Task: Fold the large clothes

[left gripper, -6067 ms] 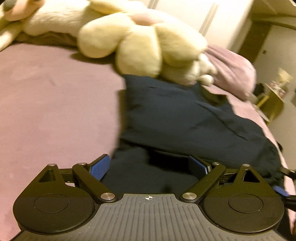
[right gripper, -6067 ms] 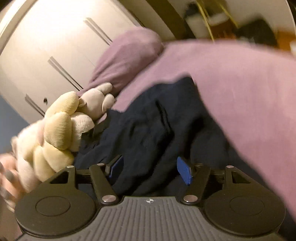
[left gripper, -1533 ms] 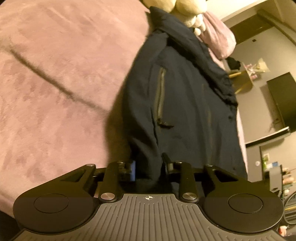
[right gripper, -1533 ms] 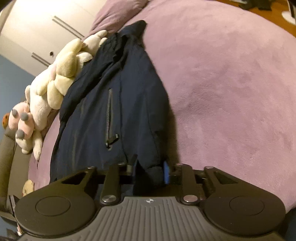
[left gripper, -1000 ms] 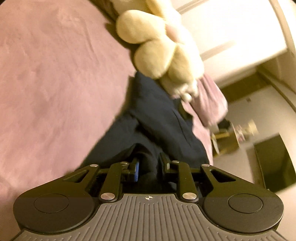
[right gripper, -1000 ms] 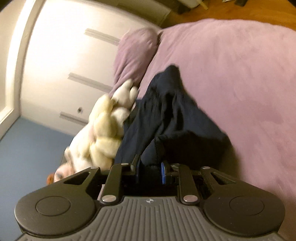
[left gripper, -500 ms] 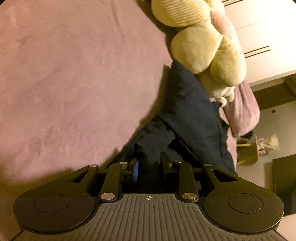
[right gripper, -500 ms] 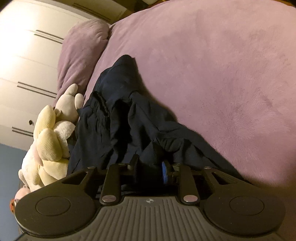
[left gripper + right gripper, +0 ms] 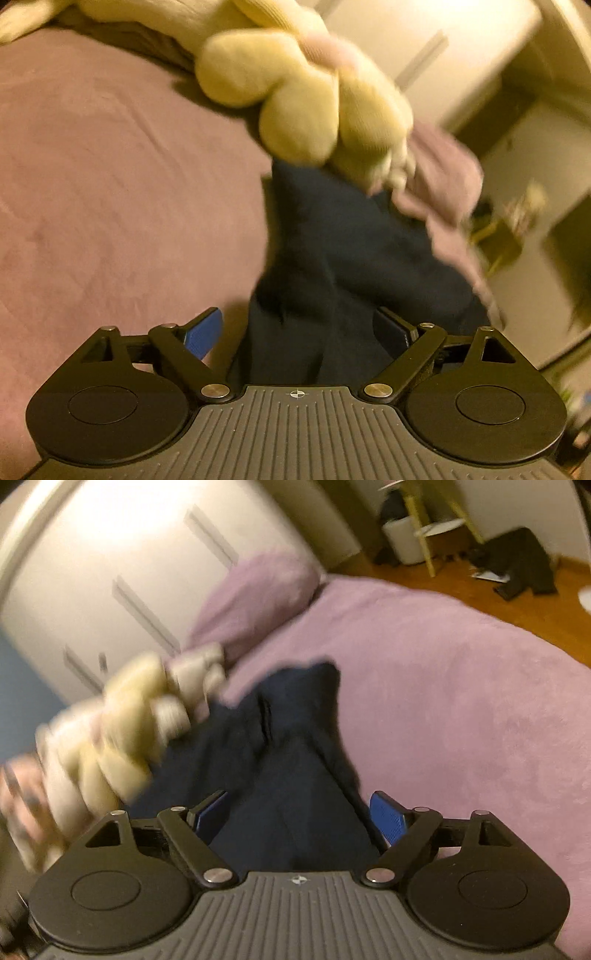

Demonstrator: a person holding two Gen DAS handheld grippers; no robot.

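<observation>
A dark navy jacket (image 9: 343,258) lies bunched on the purple bedspread (image 9: 110,184), its far end against a plush toy. My left gripper (image 9: 299,330) hovers at the jacket's near end with its jaws opening; the fabric sits between the blue pads (image 9: 205,332) without being pressed. In the right wrist view the same jacket (image 9: 291,775) runs away from my right gripper (image 9: 299,812), whose jaws are also opening, with cloth lying loose between its blue pads (image 9: 388,818). Both views are motion-blurred.
A large cream plush toy (image 9: 295,96) lies along the head of the bed, also seen as the plush toy (image 9: 122,734). A purple pillow (image 9: 258,594) sits behind it. White wardrobe doors (image 9: 122,572), a wooden floor (image 9: 517,602) and a yellow-legged stand (image 9: 436,528) lie beyond the bed.
Both grippers were shut on the jacket's near edge half a second ago; now both have spread wide and let go. The cameras rolled and moved toward the plush toy.
</observation>
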